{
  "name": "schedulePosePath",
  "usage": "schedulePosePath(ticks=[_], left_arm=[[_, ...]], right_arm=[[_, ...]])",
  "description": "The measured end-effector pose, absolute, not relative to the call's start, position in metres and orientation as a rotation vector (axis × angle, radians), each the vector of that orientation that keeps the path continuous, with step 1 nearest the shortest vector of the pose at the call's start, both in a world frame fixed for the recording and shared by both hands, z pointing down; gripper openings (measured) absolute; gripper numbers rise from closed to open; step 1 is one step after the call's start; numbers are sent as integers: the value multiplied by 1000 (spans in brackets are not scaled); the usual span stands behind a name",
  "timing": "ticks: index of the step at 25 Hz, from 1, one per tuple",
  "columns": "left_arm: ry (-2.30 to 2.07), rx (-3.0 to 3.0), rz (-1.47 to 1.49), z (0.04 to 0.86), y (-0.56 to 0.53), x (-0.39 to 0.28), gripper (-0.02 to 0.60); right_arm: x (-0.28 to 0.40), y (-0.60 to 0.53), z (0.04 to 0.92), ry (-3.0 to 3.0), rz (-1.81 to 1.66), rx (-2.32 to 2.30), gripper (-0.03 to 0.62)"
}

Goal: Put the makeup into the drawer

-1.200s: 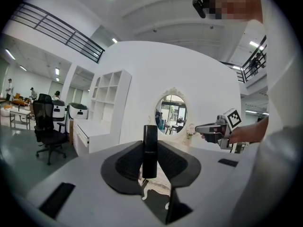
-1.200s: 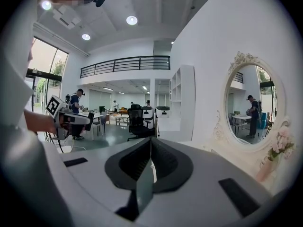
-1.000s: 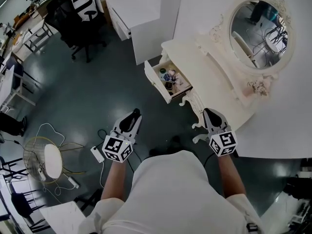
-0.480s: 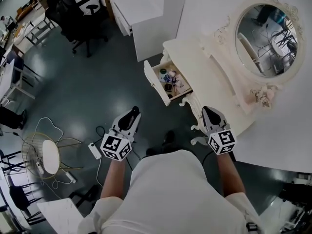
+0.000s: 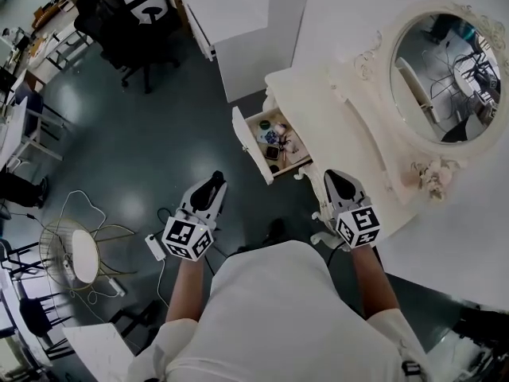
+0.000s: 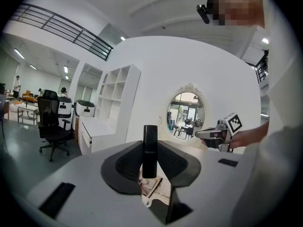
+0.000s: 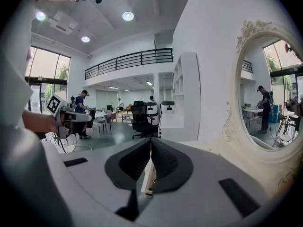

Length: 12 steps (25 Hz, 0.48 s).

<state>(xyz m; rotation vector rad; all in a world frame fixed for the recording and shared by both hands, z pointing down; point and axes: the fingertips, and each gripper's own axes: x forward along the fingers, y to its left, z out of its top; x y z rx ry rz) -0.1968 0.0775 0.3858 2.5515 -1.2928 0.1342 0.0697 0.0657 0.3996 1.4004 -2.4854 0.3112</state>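
Observation:
My left gripper (image 6: 150, 144) is shut on a black makeup tube (image 6: 150, 151) that stands upright between its pads. In the head view the left gripper (image 5: 211, 188) hovers over the floor, short of the open drawer (image 5: 242, 138) of the white dressing table (image 5: 334, 126). Several small makeup items (image 5: 274, 138) lie in that drawer. My right gripper (image 5: 334, 178) is near the table's front leg, its jaws together with nothing between them. The drawer's edge (image 7: 147, 178) shows just beyond the right gripper (image 7: 150, 143).
An oval mirror (image 5: 449, 74) stands on the dressing table. A white desk (image 5: 227, 10) and a black office chair (image 5: 119, 22) are behind the drawer. A wire stool (image 5: 75, 253) and a power strip (image 5: 155, 247) with cable are on the floor at left.
Both grippers have moved a little closer to the dressing table and its open drawer, and the head view has shifted with the person.

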Motion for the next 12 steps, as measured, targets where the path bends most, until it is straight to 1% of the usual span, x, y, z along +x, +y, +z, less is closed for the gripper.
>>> schedulePosePath(ticks=[12], left_arm=[[-1339,2522,168,389,33,-158,101]], right_arm=[[106,15,417,-2523,369,1341,29]])
